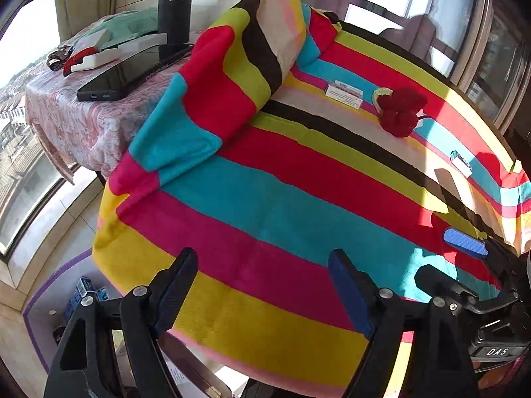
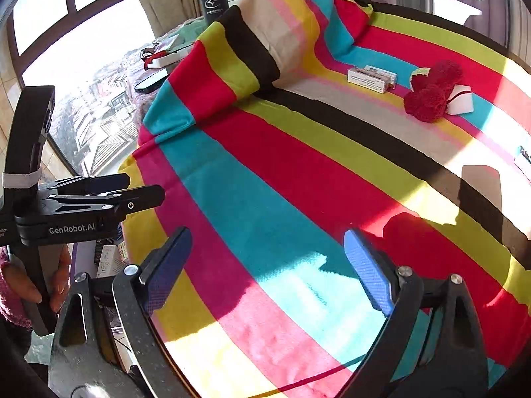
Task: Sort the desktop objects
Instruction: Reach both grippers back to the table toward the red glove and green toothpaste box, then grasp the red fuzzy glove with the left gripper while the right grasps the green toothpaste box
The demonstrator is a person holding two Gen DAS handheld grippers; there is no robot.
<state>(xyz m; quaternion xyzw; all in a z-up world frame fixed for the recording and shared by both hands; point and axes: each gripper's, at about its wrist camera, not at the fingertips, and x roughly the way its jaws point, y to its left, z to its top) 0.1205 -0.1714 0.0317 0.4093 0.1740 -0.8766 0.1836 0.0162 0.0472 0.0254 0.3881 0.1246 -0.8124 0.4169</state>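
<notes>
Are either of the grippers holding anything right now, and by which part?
Nothing is held. The left gripper and right gripper both stand open over the striped blanket.

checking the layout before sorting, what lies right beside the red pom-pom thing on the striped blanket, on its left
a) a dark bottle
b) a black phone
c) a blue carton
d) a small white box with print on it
d: the small white printed box lies on the striped blanket just left of the red pom-pom item; the phone and dark bottle are on the other table.
</notes>
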